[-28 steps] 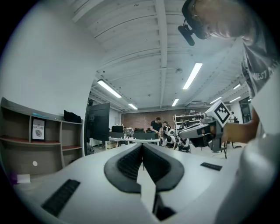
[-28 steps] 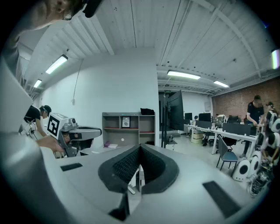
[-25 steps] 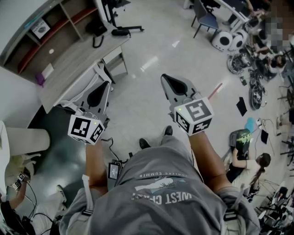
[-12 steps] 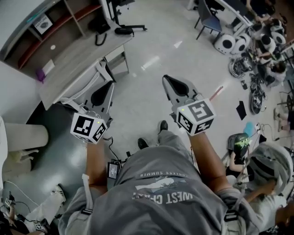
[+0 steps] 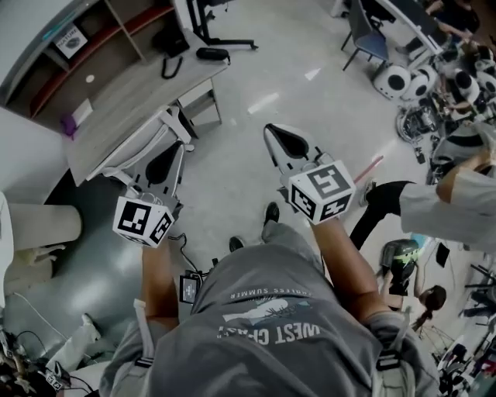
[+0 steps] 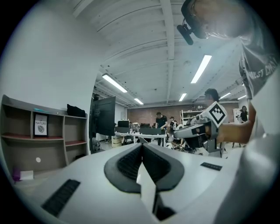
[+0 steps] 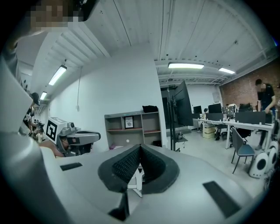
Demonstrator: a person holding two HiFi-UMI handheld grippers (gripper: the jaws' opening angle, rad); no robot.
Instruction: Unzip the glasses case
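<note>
I cannot make out a glasses case for certain. A dark oblong thing (image 5: 211,54) lies at the far end of the grey desk (image 5: 132,97), too small to identify. My left gripper (image 5: 178,144) is held level in front of me near the desk's corner. Its jaws are shut with nothing between them, as the left gripper view (image 6: 141,146) shows. My right gripper (image 5: 269,129) hangs over the bare floor, also shut and empty (image 7: 140,146). Each gripper shows in the other's view: the right gripper (image 6: 199,129) and the left gripper (image 7: 78,138).
A shelf unit (image 5: 77,46) stands behind the desk, with a black bag (image 5: 172,39) and a purple thing (image 5: 68,124) on the desk. A monitor stand (image 5: 203,19), a chair (image 5: 364,35) and white round robots (image 5: 391,77) stand farther off. A person's sleeved arm (image 5: 449,209) reaches in at the right.
Both grippers have shifted a little to the left, still shut. A person in a light sleeve has come in at the right edge of the head view.
</note>
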